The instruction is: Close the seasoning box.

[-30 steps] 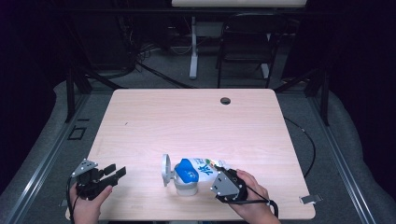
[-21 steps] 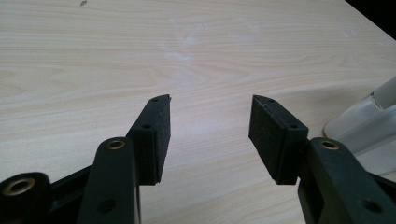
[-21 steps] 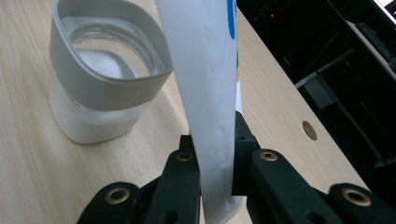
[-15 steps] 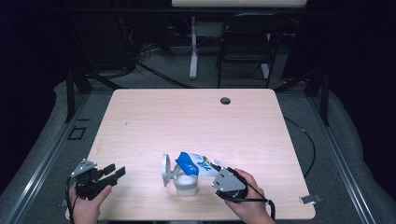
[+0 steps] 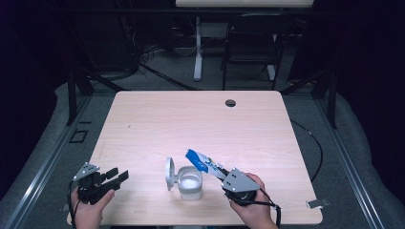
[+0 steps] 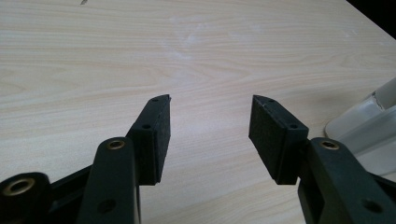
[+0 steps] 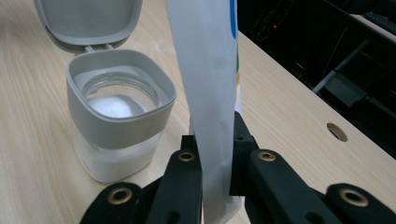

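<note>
We see the right gripper (image 5: 220, 172) clamped on a flat blue-and-white plastic pouch (image 5: 204, 162), its two black jaws pressing the pouch from both sides in the right gripper view, where the pouch (image 7: 210, 93) rises pale and upright between them. Its jaws have just been closing a little further with the pouch between them. In the high view the pouch slants from the gripper toward ten o'clock, its far end above the rim of a small clear glass jar with a grey square collar (image 5: 190, 182). The jar stands on the light wooden surface (image 5: 200, 124) near the front edge, just beside the right gripper at its nine o'clock. Its grey hinged lid (image 5: 170, 173) stands open on the jar's nine o'clock side, and white powder (image 7: 114, 106) lies inside. The left gripper (image 5: 117, 174) rests at the surface's near left corner, well apart from the jar at its nine o'clock; its jaws stand wide apart with nothing between them, bare wood showing in the gap in the left gripper view (image 6: 210, 123).
</note>
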`<action>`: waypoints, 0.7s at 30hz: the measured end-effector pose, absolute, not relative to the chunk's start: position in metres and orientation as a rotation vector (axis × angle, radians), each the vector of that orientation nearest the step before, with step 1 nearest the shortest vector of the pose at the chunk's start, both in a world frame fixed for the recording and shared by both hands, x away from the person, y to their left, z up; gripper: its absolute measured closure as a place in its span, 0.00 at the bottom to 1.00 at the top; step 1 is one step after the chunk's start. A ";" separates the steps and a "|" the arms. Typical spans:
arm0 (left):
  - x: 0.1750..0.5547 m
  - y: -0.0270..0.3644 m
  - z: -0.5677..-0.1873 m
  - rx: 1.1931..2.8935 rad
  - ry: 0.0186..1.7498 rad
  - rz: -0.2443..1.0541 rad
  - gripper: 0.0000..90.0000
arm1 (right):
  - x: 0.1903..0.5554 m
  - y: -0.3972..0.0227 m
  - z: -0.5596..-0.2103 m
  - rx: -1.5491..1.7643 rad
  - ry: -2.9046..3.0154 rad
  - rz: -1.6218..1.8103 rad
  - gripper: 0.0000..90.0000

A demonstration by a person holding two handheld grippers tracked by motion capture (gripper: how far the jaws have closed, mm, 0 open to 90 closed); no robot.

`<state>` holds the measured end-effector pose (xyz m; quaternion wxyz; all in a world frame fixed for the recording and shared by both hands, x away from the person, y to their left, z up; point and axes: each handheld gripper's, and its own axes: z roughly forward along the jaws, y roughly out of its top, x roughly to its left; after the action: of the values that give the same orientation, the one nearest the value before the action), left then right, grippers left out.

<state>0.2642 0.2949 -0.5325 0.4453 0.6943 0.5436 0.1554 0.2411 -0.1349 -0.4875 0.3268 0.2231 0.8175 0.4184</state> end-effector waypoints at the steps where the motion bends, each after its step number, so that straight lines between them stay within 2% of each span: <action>1: 0.264 0.295 -0.532 1.719 1.347 0.386 0.55 | 0.241 -0.135 -0.487 0.589 2.136 1.097 0.96; 21: 0.263 0.295 -0.530 1.721 1.345 0.385 0.55 | 0.253 -0.148 -0.487 0.705 2.097 1.164 0.96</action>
<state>0.2633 0.2951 -0.5303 0.4457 0.6947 0.5428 0.1554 0.2528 -0.1475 -0.4872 0.3152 0.2678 0.7960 0.4419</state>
